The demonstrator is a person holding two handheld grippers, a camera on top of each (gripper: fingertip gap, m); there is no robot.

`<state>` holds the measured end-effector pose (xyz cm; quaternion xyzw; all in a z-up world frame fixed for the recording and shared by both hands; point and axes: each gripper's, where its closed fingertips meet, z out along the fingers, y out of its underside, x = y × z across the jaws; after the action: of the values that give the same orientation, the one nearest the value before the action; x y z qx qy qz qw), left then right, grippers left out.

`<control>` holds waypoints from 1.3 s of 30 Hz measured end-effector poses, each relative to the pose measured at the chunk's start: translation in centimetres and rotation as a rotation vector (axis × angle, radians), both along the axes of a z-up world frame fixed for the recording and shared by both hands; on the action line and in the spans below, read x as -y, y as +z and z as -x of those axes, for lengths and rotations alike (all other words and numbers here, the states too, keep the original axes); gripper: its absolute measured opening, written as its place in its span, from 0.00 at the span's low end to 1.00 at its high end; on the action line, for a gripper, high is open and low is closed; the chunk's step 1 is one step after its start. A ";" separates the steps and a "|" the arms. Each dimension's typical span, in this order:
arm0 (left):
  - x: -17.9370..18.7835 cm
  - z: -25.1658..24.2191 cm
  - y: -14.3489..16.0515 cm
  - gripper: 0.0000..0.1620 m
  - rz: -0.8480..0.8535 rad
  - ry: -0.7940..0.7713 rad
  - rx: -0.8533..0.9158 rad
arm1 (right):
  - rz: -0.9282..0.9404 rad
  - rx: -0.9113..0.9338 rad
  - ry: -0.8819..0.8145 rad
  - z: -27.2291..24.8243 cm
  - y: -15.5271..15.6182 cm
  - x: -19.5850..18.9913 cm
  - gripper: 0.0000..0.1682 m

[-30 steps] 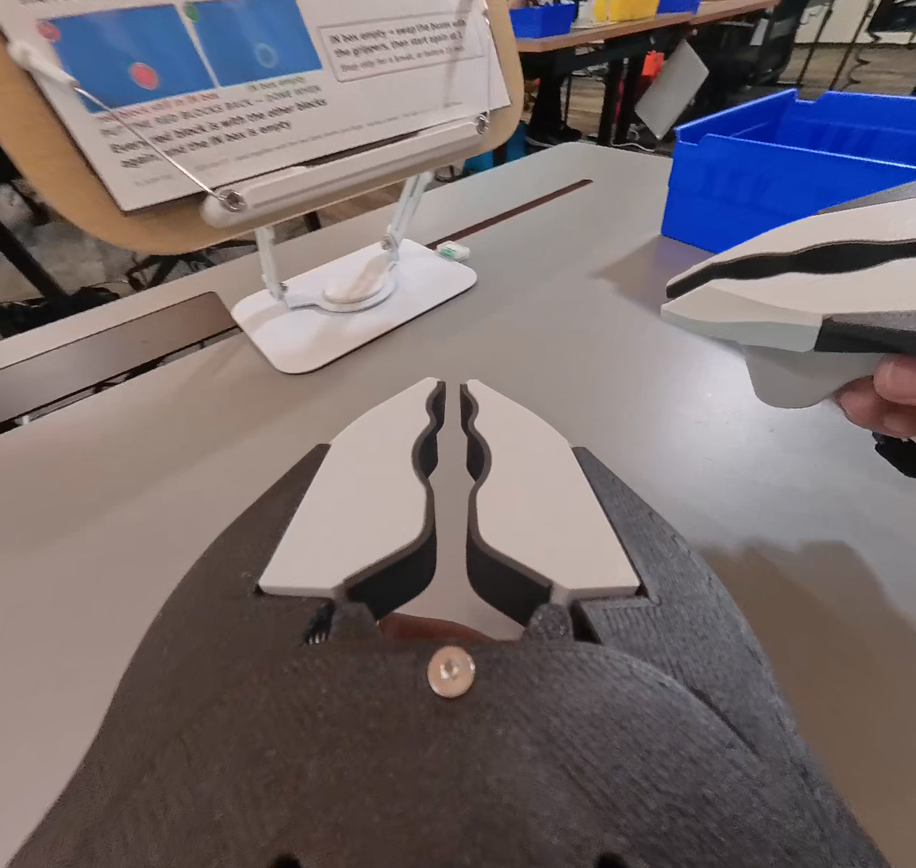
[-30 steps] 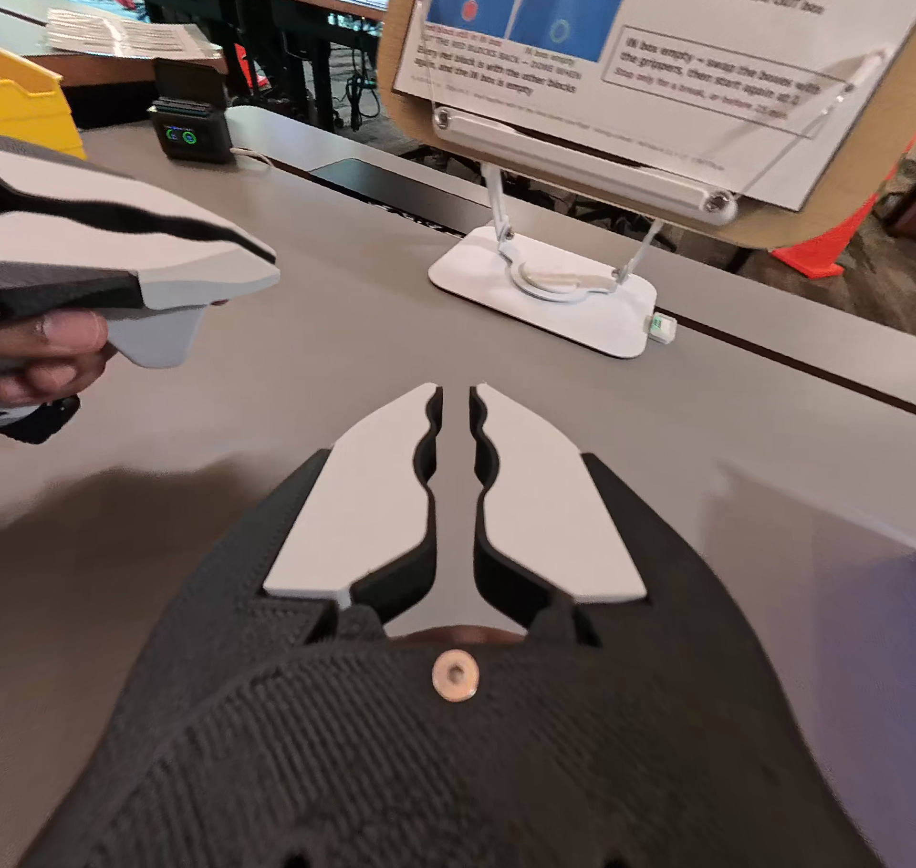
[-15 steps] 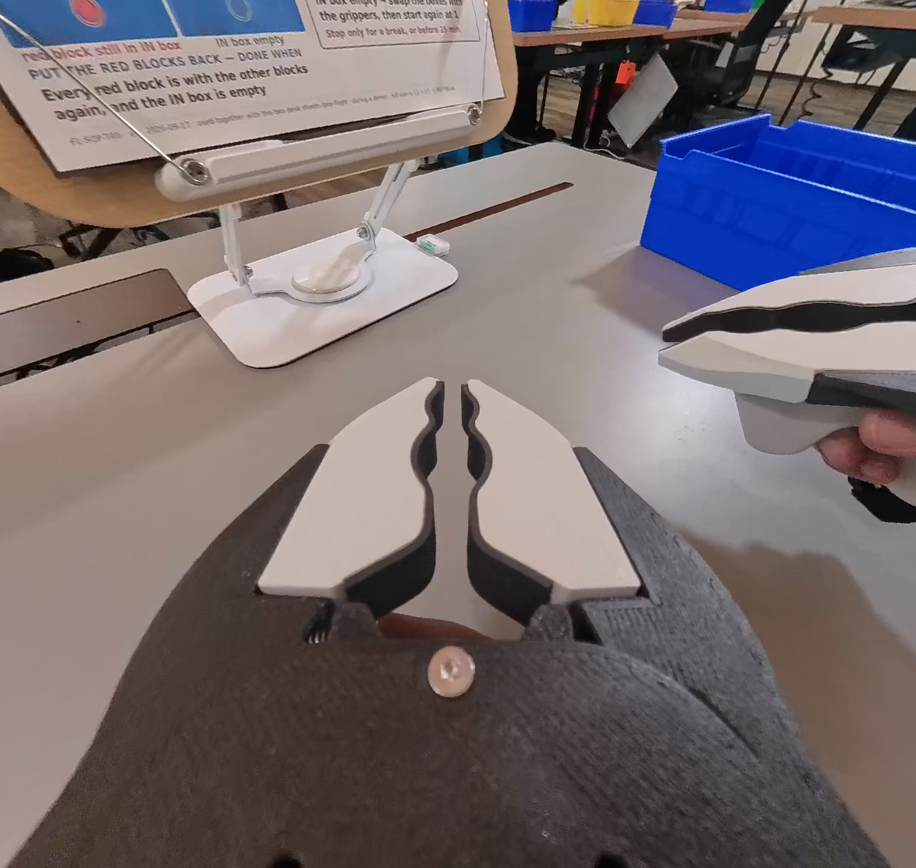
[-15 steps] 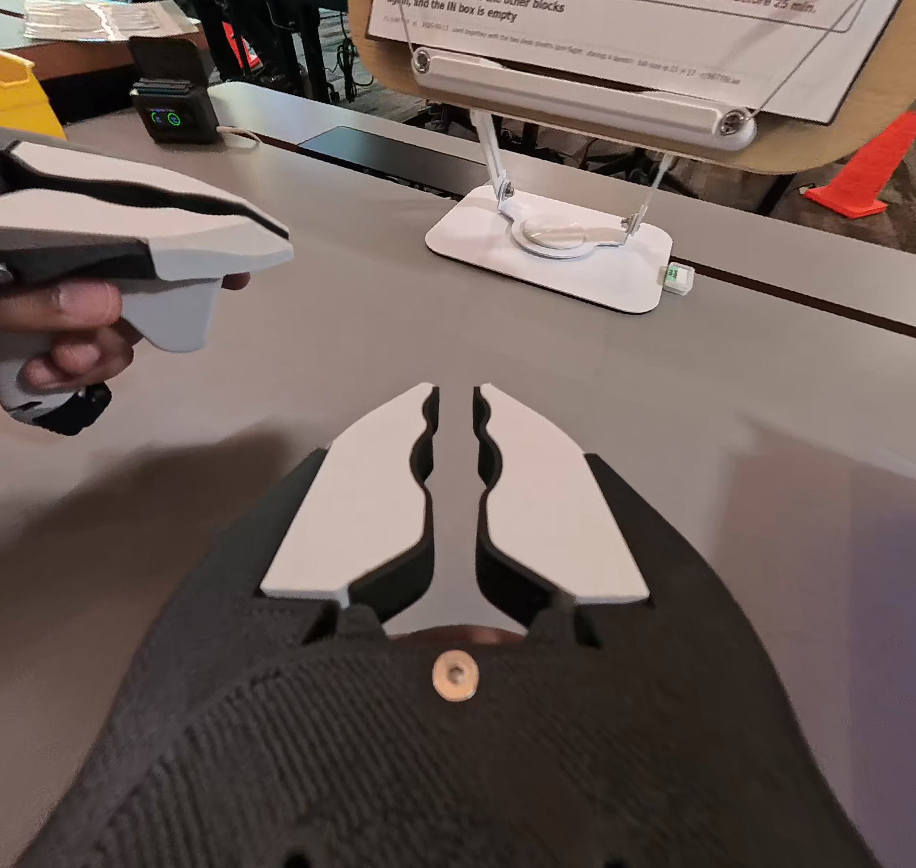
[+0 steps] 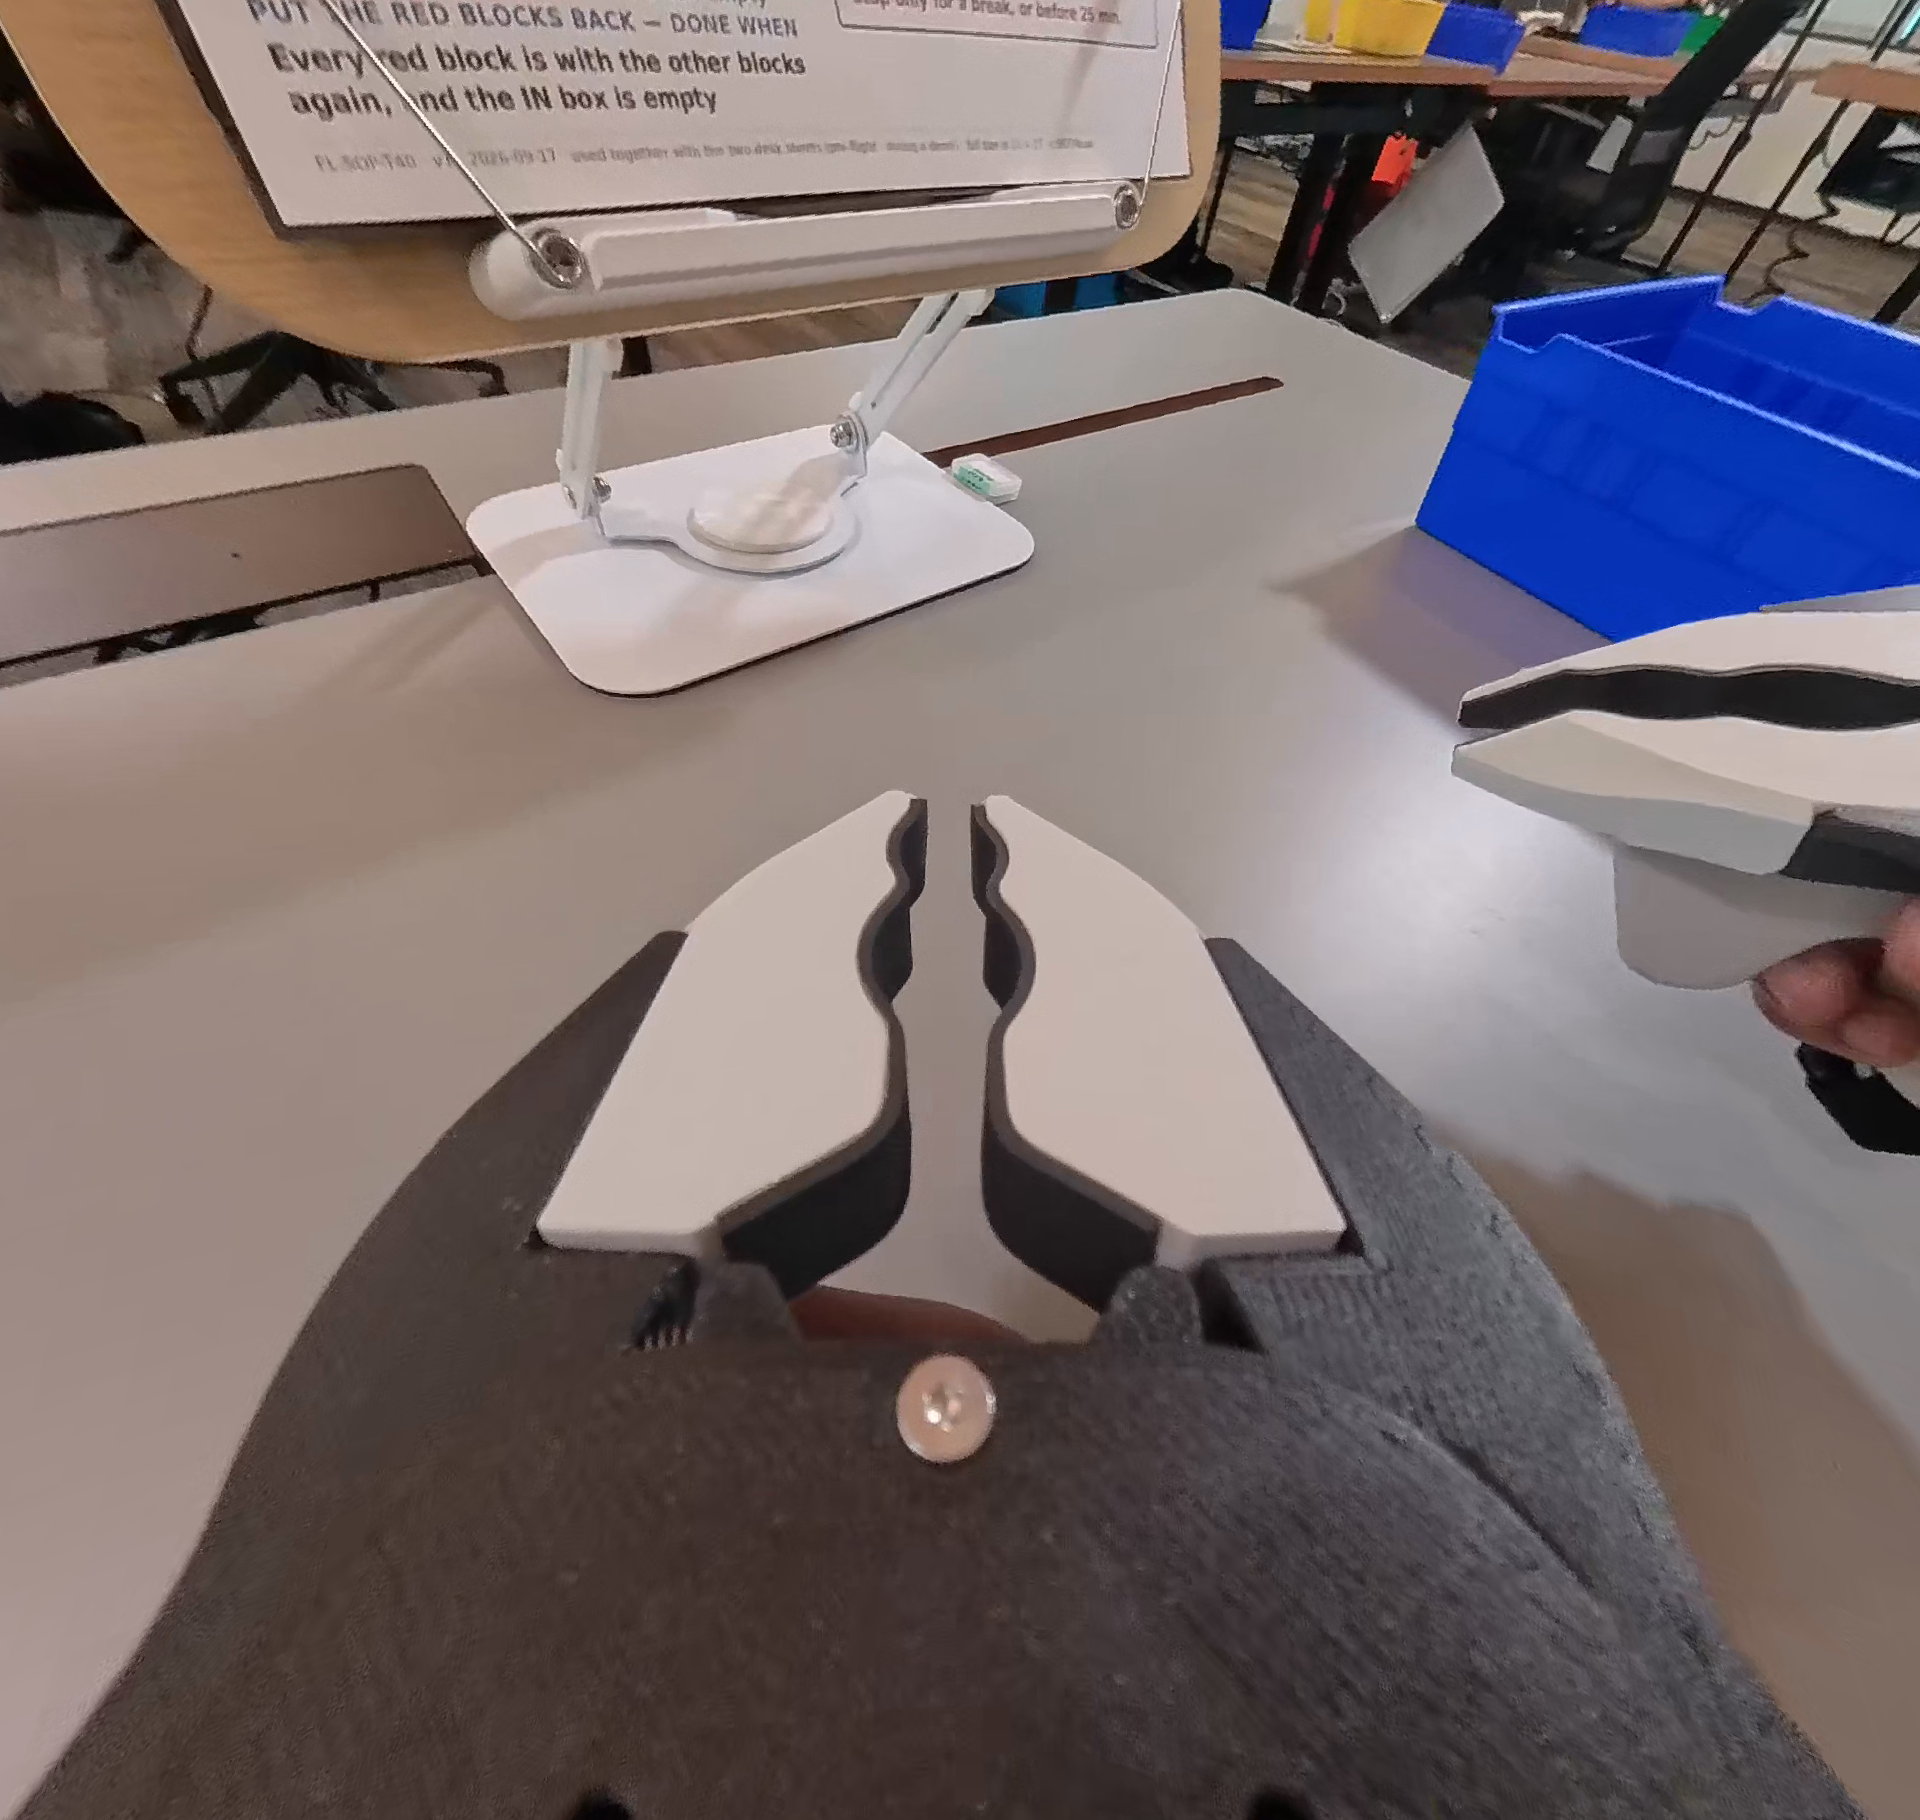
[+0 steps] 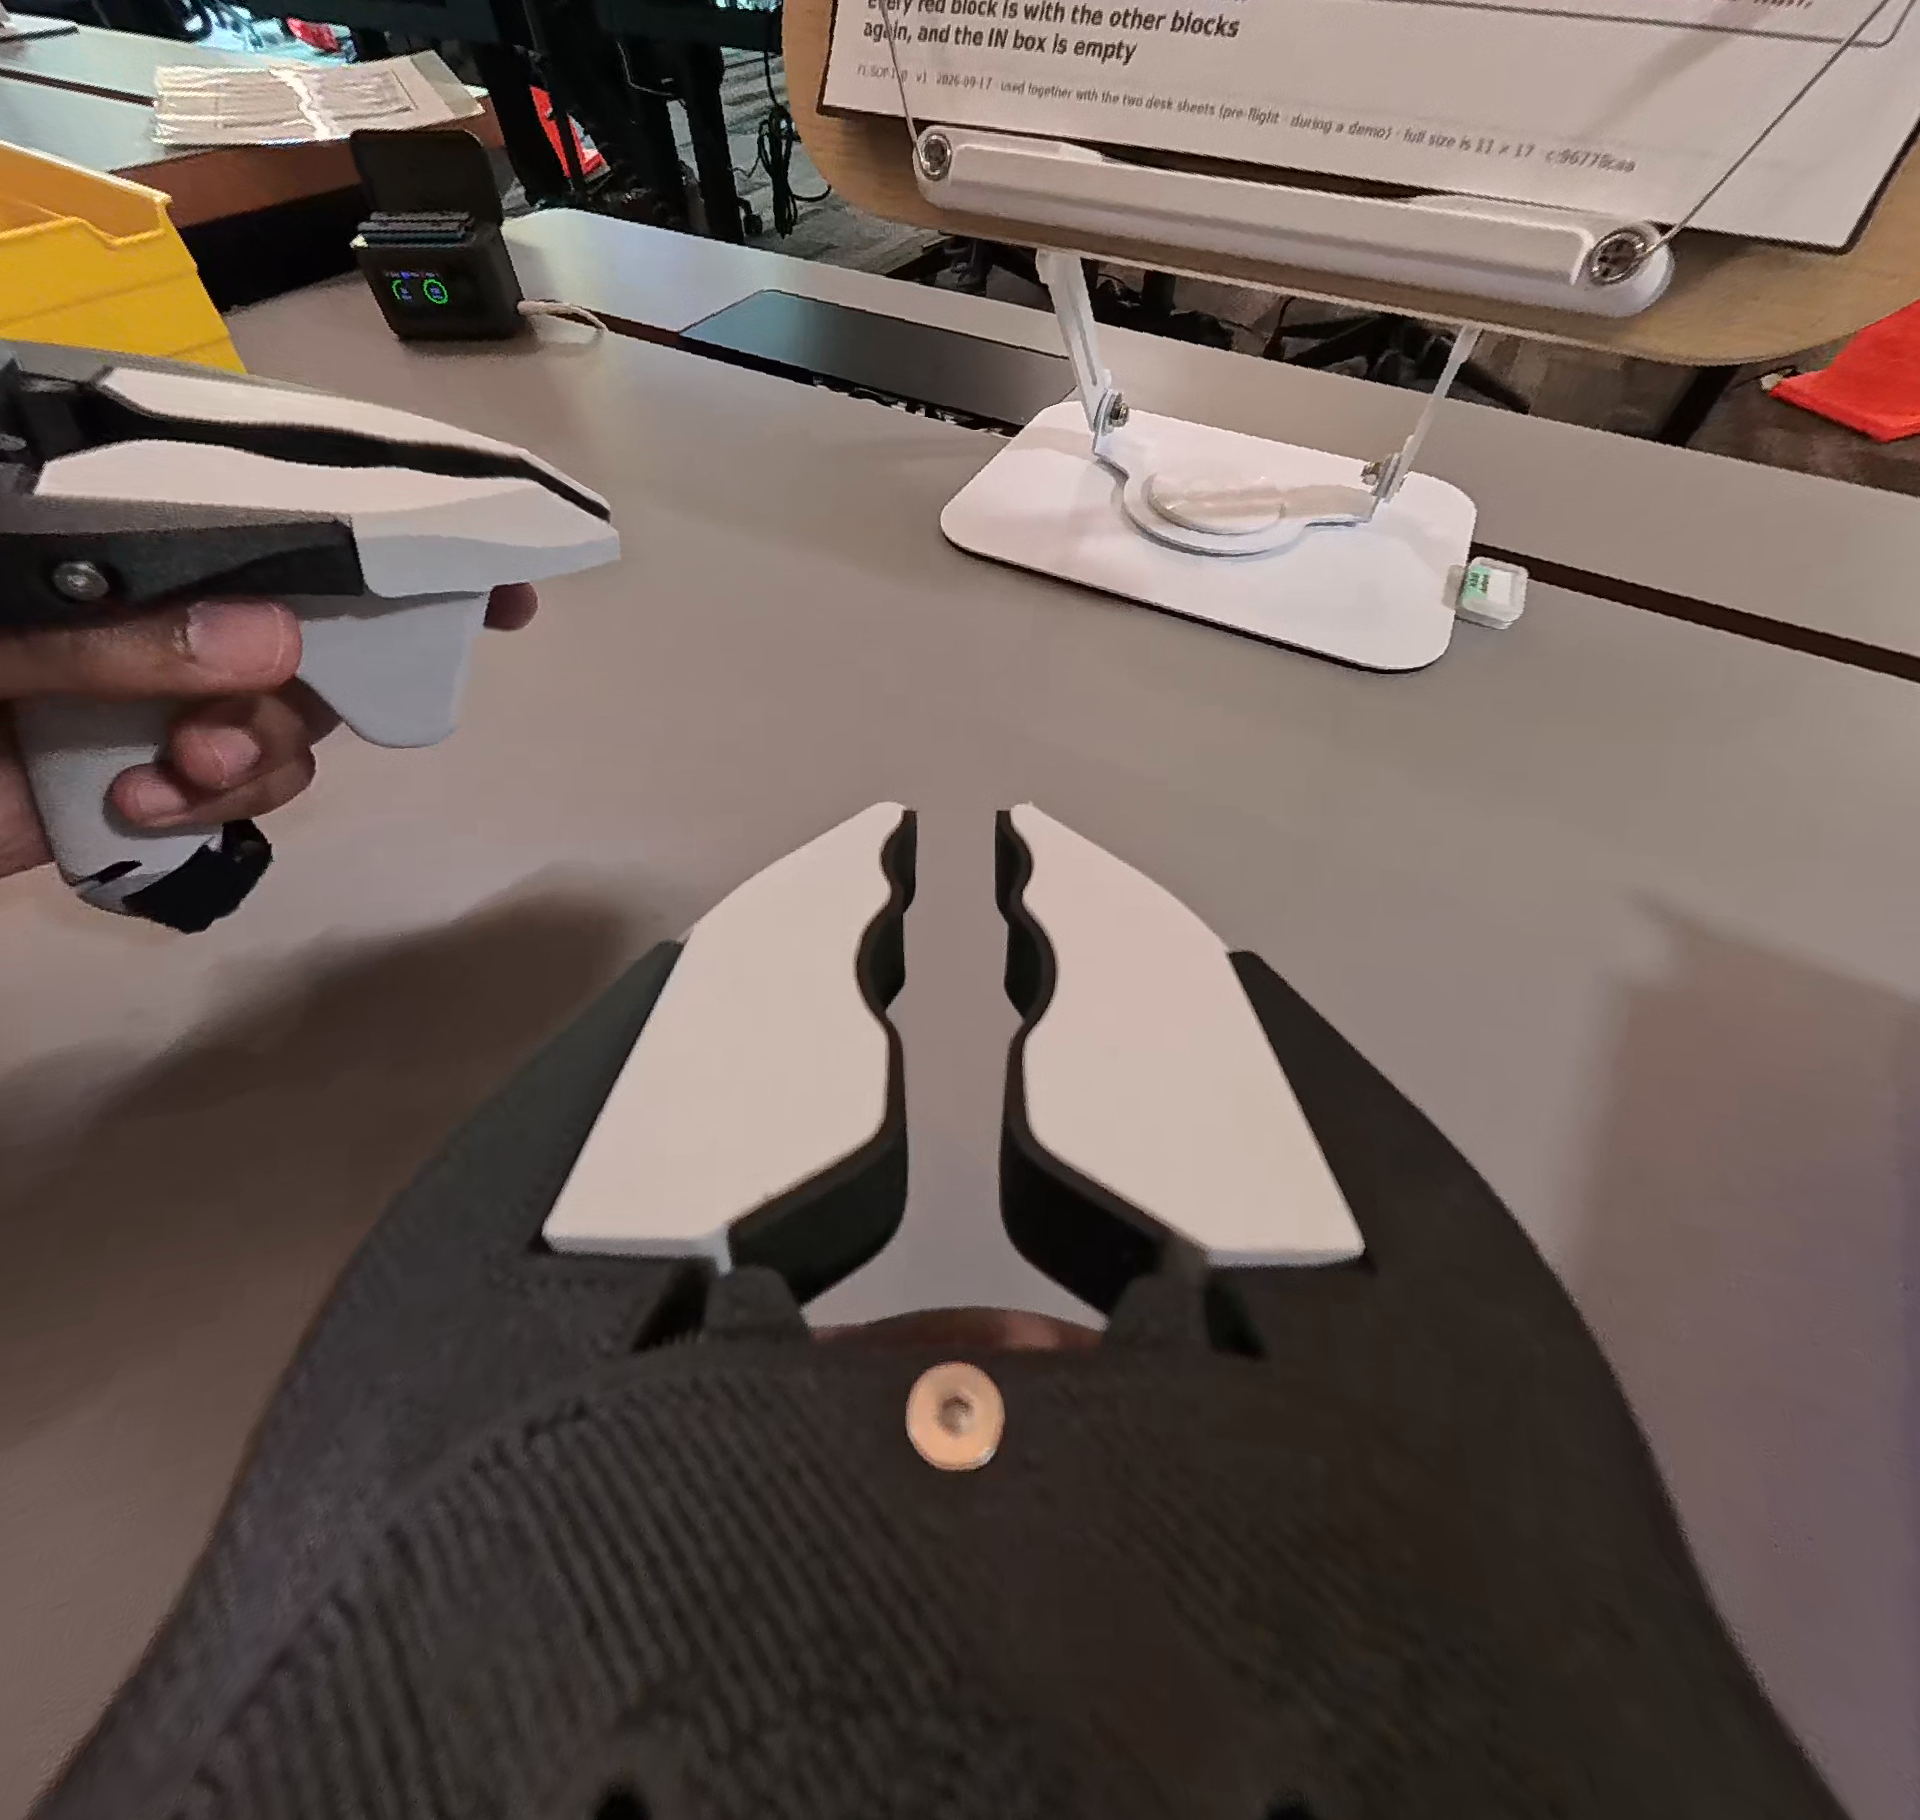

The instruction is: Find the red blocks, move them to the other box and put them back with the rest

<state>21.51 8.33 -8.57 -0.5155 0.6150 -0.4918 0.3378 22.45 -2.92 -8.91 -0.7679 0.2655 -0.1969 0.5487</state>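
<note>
The left hand-held gripper [image 5: 948,806], white-fingered on a dark textured body, hangs level over the grey bench [image 5: 312,835] with its fingers nearly together, only a narrow slot between them, and nothing in it. The right hand-held gripper [image 6: 956,812] is posed the same way: fingers drawn close, a thin gap, empty. Both point toward the white-based document stand [image 5: 748,565] carrying a printed instruction sheet on a wooden board. In the right wrist view, a hand [image 6: 156,710] wraps the left gripper's pistol handle, forefinger on the white trigger. The blue plastic box [image 5: 1683,461] sits on the bench ahead and to the right of the right gripper; its inside is hidden, and no red blocks are visible. A yellow bin [image 6: 94,264] stands at the far left.
</note>
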 end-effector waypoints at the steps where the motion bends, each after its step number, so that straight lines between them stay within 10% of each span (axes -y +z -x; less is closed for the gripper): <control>1: 0.1 -0.1 -0.1 0.05 0.017 -0.003 -0.008 | 0.002 0.003 0.002 0.0 0.0 0.0 0.09; 39: -6.6 4.0 0.2 0.12 0.231 0.151 -0.066 | -0.049 -0.172 0.344 4.7 -0.4 -8.4 0.13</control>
<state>17.49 14.94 -8.40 -0.6118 0.5245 -0.5154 0.2916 17.72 5.47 -9.31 -0.8024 0.1809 -0.0273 0.5681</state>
